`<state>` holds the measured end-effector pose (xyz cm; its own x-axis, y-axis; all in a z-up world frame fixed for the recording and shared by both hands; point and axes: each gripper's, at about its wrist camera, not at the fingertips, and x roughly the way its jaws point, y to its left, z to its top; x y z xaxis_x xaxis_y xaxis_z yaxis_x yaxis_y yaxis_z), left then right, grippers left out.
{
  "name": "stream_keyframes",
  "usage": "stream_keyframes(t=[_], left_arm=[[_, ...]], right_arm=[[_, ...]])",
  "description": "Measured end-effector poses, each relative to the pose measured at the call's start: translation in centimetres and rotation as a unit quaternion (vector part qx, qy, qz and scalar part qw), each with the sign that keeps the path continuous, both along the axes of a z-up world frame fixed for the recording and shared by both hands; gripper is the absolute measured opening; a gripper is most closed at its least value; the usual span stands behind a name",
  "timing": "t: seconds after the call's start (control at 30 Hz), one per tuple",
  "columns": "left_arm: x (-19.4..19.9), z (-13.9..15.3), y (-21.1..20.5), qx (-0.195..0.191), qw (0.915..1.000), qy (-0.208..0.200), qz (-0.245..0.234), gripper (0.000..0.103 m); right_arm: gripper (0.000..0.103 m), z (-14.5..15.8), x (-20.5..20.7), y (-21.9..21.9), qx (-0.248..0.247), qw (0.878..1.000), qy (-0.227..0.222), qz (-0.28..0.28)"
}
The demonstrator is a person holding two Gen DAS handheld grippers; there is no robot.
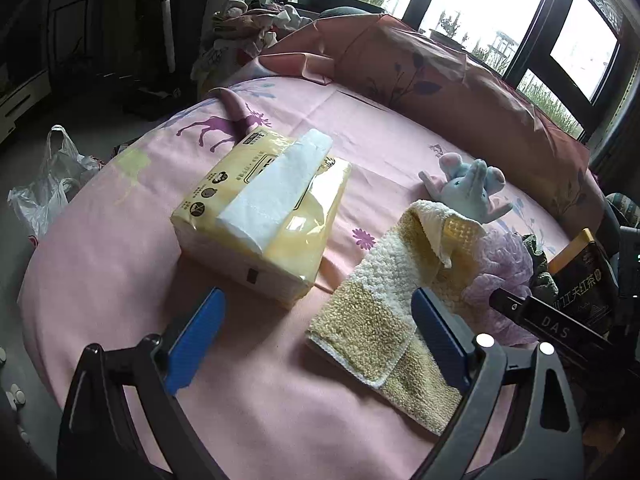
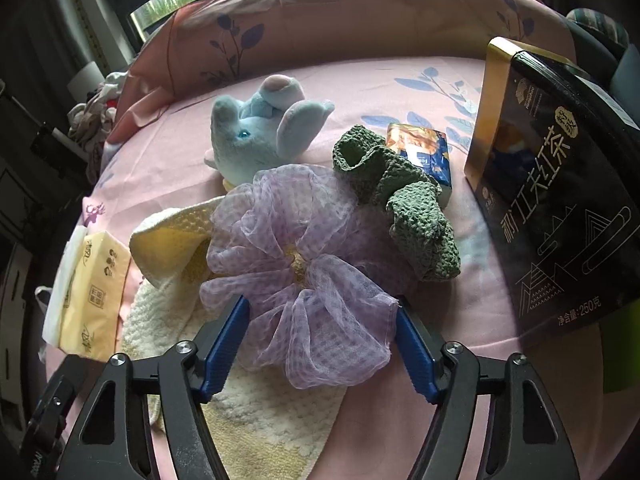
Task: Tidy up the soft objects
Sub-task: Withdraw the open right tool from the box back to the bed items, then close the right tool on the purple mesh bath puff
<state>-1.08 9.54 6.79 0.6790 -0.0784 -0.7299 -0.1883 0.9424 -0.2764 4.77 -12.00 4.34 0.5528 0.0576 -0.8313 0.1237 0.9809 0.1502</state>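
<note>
A sheer purple scrunchie [image 2: 304, 256] lies on a yellow-and-white towel [image 2: 256, 400] on the pink bed. My right gripper [image 2: 320, 308] is low over it, its blue fingers [image 2: 228, 336] on either side of the near ruffle, touching its edges without squeezing it. A green knitted scrunchie [image 2: 400, 200] and a blue plush toy [image 2: 256, 136] lie just beyond. My left gripper [image 1: 316, 300] hovers open and holds nothing, with a yellow tissue pack [image 1: 260, 216] ahead to its left and the towel [image 1: 384, 300] under its right finger. The plush toy [image 1: 468, 192] lies past the towel.
A black tea box [image 2: 560, 200] stands at the right, with a small blue-orange packet [image 2: 424, 148] behind the green scrunchie. A pink pillow [image 1: 420, 64] lines the far edge of the bed [image 1: 120, 260]. A white plastic bag [image 1: 48, 188] lies on the floor at left.
</note>
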Motion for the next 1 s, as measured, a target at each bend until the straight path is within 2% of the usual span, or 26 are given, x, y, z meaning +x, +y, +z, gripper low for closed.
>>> stream_keyframes(t=[0.03,0.1,0.2,0.3,0.4,0.53,0.67,0.7,0.77,0.83,0.9,1.0], left_arm=[[0.0,0.0,0.0,-0.003,1.0,0.001,-0.002,0.094],[0.0,0.1,0.1,-0.005,1.0,0.002,-0.005,0.094],[0.0,0.3,0.3,-0.004,0.9999,0.003,-0.011,0.094],[0.0,0.4,0.8,-0.015,0.9998,0.002,-0.015,0.094],[0.0,0.3,1.3,-0.027,0.9996,0.005,-0.01,0.094],[0.1,0.2,1.6,-0.041,0.9991,0.009,-0.009,0.094],[0.0,0.2,1.5,-0.04,0.9991,0.01,-0.012,0.094],[0.0,0.2,1.5,-0.04,0.999,0.011,-0.014,0.094],[0.0,0.2,1.3,-0.044,0.9988,0.012,-0.021,0.094],[0.1,0.2,1.1,-0.051,0.9981,0.013,-0.031,0.094],[0.1,0.1,0.8,-0.067,0.9966,0.013,-0.047,0.094],[0.0,-0.2,-0.3,-0.081,0.9942,0.021,-0.067,0.094]], right_arm=[[0.044,-0.2,0.1,0.1,-0.001,1.0,-0.002,0.002],[0.029,-0.2,0.1,0.4,-0.01,1.0,0.0,0.01],[0.026,1.3,-1.0,0.9,-0.004,0.999,-0.024,0.029],[0.026,3.6,-2.9,1.3,0.032,0.996,-0.042,0.072],[0.026,5.1,-4.7,1.9,0.043,0.992,-0.046,0.106],[0.026,3.8,-5.5,3.9,0.069,0.982,0.003,0.175],[0.026,2.1,-5.3,4.3,0.044,0.981,0.065,0.176],[0.027,2.2,-5.4,4.0,0.041,0.982,0.067,0.17],[0.04,3.2,-5.8,3.0,0.047,0.985,0.043,0.162],[0.074,4.5,-6.4,1.8,0.06,0.987,0.016,0.15],[0.084,5.6,-6.8,0.5,0.073,0.988,-0.016,0.137],[0.084,6.0,-6.5,-0.9,0.09,0.988,-0.028,0.124]])
